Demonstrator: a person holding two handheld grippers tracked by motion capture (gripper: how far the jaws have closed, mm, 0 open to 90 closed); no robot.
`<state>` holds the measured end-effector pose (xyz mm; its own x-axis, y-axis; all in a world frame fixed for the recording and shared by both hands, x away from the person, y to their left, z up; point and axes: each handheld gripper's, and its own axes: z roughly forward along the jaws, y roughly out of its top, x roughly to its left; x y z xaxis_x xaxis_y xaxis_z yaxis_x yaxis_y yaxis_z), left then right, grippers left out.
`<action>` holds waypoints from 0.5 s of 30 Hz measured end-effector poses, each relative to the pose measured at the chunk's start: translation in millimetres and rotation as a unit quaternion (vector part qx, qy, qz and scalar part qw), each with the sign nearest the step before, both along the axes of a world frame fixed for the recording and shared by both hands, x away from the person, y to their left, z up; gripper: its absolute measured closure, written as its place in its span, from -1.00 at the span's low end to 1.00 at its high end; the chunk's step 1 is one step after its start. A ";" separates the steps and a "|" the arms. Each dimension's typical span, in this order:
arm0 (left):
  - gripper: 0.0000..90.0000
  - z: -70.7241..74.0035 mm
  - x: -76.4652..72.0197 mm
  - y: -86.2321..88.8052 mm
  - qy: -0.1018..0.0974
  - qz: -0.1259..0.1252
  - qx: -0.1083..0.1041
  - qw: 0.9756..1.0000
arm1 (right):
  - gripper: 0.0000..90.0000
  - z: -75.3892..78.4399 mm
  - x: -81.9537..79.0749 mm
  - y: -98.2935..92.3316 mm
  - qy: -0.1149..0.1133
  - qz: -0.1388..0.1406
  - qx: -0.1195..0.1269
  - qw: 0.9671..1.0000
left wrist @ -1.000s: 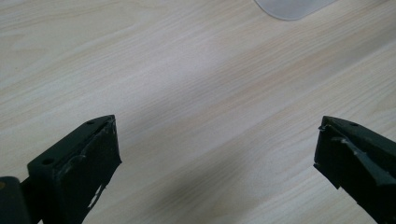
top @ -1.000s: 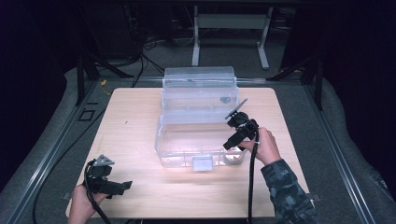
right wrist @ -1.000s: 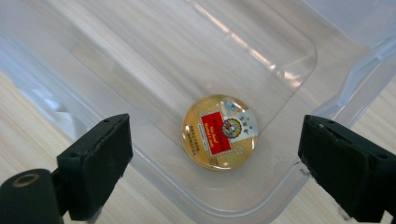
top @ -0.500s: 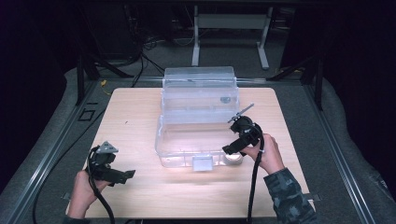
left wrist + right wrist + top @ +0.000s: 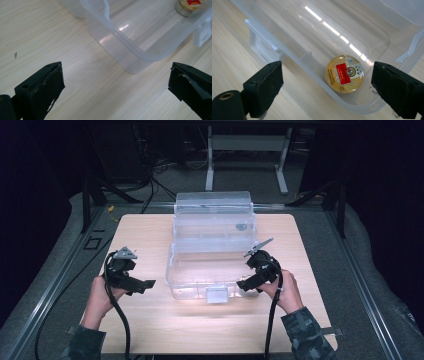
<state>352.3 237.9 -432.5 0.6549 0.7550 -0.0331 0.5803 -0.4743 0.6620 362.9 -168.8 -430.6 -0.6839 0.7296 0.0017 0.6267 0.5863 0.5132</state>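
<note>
A clear plastic box [image 5: 200, 270] stands mid-table with its lid [image 5: 212, 202] tipped open behind it. A small round jar [image 5: 344, 73] with a gold top and red label lies inside, in the front right corner. My right gripper [image 5: 243, 283] hovers open at that corner, its jaws wide on either side of the jar [image 5: 243, 290] but above it, holding nothing. My left gripper [image 5: 146, 283] is open just left of the box's front left corner [image 5: 135, 66], a little above the wood. From the left gripper view the jar [image 5: 191, 5] shows through the far wall.
The light wooden table [image 5: 150, 330] has bare room to the left, right and front of the box. A white latch [image 5: 216, 294] sticks out of the box's front wall. Black cables trail from both grippers toward the person. Dark floor and stands surround the table.
My left gripper has risen from the front left edge and moved toward the box. My right gripper has drawn back and down from over the box to its front right corner.
</note>
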 end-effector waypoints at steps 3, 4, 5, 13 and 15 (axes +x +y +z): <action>-1.00 10.5 11.0 -12.6 -0.005 -0.015 0.015 1.000 | -0.76 -1.1 -1.9 -0.2 -0.006 -0.004 0.003 1.000; -1.00 10.5 11.0 -12.6 -0.005 -0.015 0.015 1.000 | -0.76 -1.1 -1.9 -0.2 -0.006 -0.004 0.003 1.000; -1.00 12.1 12.6 -14.5 -0.005 -0.017 0.017 1.000 | -0.76 -0.7 -2.6 -0.6 -0.008 -0.004 0.005 1.000; -1.00 27.8 28.4 -27.8 -0.008 -0.032 0.019 0.999 | -0.74 -0.2 -4.2 -0.1 -0.016 -0.003 0.007 1.000; -1.00 31.1 31.8 -29.9 -0.008 -0.036 0.017 0.999 | -0.74 -0.7 -4.6 0.7 -0.016 -0.002 0.008 1.000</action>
